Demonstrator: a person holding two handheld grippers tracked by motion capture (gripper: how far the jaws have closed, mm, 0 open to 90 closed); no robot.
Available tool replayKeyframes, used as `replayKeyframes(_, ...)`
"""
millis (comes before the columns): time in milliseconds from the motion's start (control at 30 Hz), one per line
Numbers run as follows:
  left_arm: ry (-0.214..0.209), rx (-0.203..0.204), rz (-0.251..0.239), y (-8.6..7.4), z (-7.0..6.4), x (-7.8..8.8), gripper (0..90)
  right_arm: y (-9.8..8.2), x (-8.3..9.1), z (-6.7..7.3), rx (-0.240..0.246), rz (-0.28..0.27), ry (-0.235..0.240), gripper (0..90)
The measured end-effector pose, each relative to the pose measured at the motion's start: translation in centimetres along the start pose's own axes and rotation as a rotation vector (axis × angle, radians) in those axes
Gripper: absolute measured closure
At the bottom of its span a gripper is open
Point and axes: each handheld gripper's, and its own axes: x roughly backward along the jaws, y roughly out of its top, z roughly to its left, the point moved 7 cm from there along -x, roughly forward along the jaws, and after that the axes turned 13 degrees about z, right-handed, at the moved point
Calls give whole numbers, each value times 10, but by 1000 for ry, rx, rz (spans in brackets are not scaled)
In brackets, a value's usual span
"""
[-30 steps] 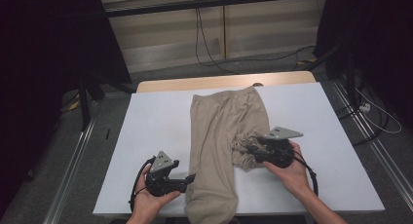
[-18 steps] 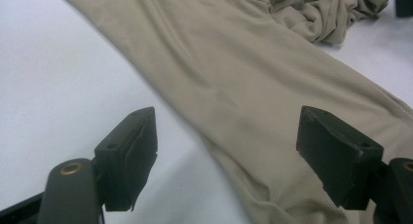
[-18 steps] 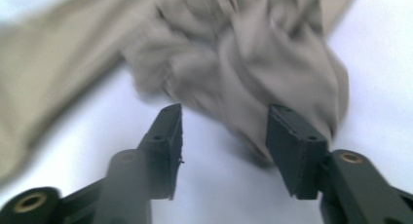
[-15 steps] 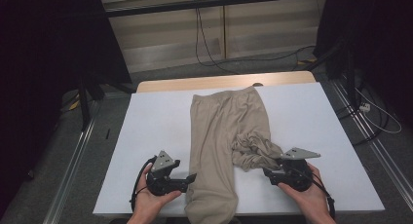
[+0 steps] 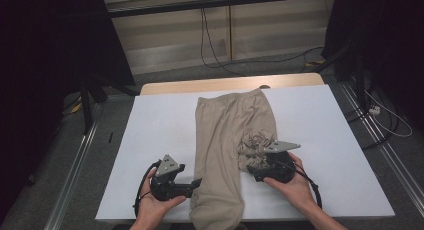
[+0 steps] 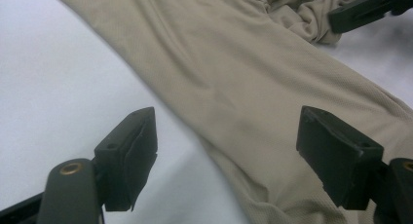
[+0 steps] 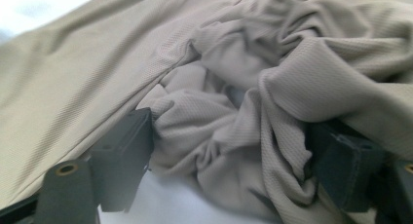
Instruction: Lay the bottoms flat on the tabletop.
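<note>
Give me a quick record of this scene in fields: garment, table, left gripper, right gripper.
garment: beige trousers, lying lengthwise on the table, near end hanging over the front edge; one leg flat, the other bunched into a crumpled heap
table: white top, wooden strip along the far edge
left gripper: open, jaws wide apart, at the left edge of the flat leg near the front
right gripper: open, jaws either side of the crumpled heap, cloth lying between them
</note>
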Motion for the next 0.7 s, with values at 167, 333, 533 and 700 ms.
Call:
replayKeyframes(167,-3,0,1,0,1,0,231,6,-12,1,44,17,-33,224)
replayKeyframes(333,-5,-1,5,0,-1,0,231,2,-6,2,73,7,-65,626)
replayKeyframes(533,-3,8,8,-1,2,0,231,-4,7,-2,74,14,-22,784)
replayKeyframes(700,1,6,3,-1,1,0,231,-14,28,-1,67,-8,8,788)
